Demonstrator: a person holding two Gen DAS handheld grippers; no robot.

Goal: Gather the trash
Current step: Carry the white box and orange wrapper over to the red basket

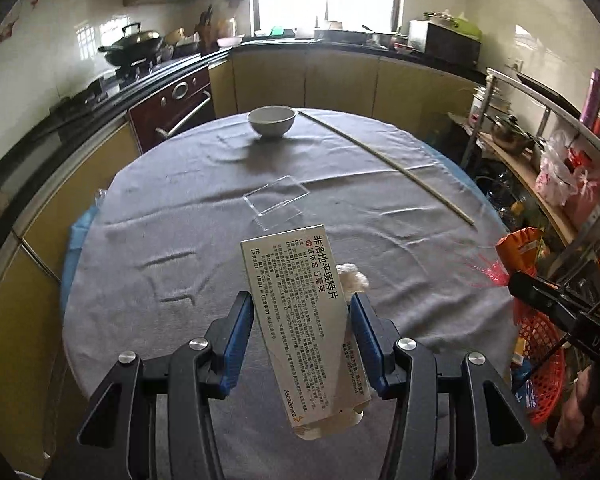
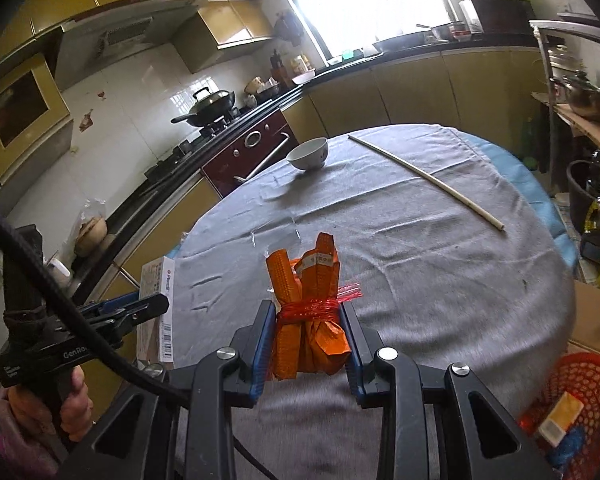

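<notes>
My left gripper (image 1: 302, 312) is shut on a white medicine box (image 1: 300, 320) printed with Chinese text, held tilted above the grey tablecloth (image 1: 180, 240). A crumpled white tissue (image 1: 354, 278) shows behind the box by the right finger. My right gripper (image 2: 308, 316) is shut on an orange wrapper bundle (image 2: 306, 300) tied with red string. The left gripper (image 2: 140, 308) and its medicine box (image 2: 160, 312) appear at the left of the right wrist view. The orange wrapper bundle (image 1: 518, 248) shows at the right edge of the left wrist view.
On the tablecloth (image 2: 420, 260) stand a white bowl (image 1: 271, 120), a clear plastic lid (image 1: 276, 198) and a long thin stick (image 1: 388, 162). A red mesh basket (image 2: 572, 400) with trash sits low at the right. Kitchen counters and a cluttered shelf (image 1: 540, 152) ring the table.
</notes>
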